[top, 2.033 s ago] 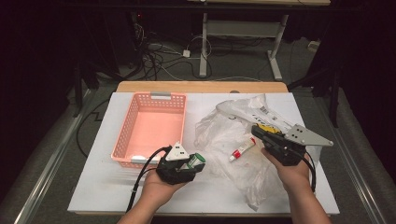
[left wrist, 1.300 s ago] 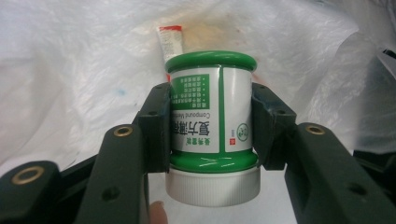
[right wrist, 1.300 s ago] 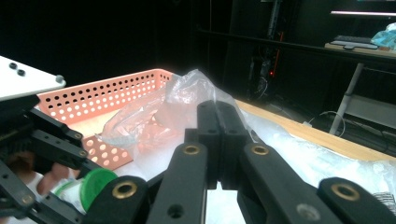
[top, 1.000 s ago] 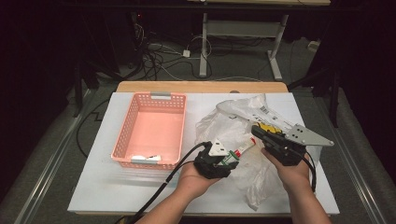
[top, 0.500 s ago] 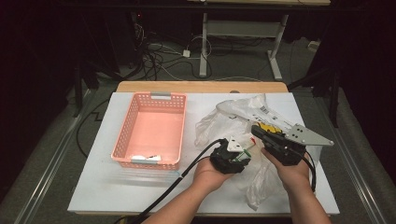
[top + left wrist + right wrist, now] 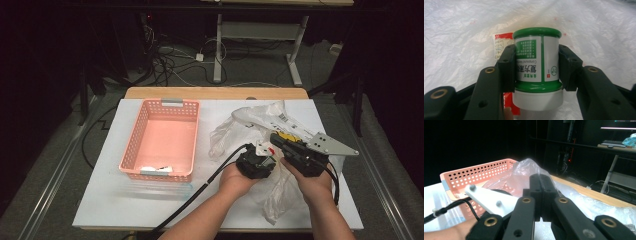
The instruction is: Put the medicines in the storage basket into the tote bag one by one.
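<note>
Bottle [image 6: 537, 65] — green-labelled, white cap toward the camera — sits clamped in the left claw [image 6: 536, 68] over the crinkled plastic bag [image 6: 260, 125] on the counter [image 6: 115, 200], while the right claw [image 6: 540, 195], clenched on a fold of bag, probably steadies it — pink basket [image 6: 162, 140] waits nearby.

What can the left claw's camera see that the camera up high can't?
Left gripper view alone: a green bottle with a white cap, squeezed between the left claw, and a red-and-white packet behind it. High view alone: the pink basket, the white table, both hands and the right claw. Both share the crinkly plastic bag.
</note>
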A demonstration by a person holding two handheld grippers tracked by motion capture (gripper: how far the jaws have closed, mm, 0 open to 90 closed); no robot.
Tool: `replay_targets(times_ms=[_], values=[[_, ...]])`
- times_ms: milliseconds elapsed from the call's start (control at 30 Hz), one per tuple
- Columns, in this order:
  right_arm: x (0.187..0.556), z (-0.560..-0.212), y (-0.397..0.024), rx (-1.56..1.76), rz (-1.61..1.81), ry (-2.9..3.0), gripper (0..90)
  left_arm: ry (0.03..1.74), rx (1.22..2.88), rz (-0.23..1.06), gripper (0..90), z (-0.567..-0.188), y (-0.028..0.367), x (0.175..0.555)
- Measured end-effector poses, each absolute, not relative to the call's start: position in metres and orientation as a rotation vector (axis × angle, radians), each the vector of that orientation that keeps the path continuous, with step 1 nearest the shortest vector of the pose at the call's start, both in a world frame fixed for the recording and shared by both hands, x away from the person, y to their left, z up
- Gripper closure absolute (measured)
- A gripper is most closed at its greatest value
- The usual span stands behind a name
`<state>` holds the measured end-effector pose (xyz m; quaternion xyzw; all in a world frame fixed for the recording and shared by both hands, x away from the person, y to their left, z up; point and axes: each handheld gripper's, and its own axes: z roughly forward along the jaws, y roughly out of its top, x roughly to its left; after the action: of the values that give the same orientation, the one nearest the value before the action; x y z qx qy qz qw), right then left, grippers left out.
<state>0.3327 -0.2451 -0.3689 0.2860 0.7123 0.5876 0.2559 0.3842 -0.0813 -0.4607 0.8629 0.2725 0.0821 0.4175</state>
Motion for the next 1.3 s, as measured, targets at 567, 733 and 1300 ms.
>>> replay_targets(times_ms=[567, 733, 1300], values=[[0.333, -0.369, -0.245, 0.775, 1.593, 1.936, 90.0, 0.682, 2.175, 0.209, 53.7, -0.468, -0.094, 0.389], [0.333, -0.370, -0.245, 0.776, 1.592, 1.936, 90.0, 0.674, 2.214, 0.221, 53.7, -0.469, -0.096, 0.392], [0.333, -0.370, -0.245, 0.780, 1.592, 1.938, 90.0, 0.651, 2.163, 0.151, 35.4, -0.465, -0.080, 0.379]])
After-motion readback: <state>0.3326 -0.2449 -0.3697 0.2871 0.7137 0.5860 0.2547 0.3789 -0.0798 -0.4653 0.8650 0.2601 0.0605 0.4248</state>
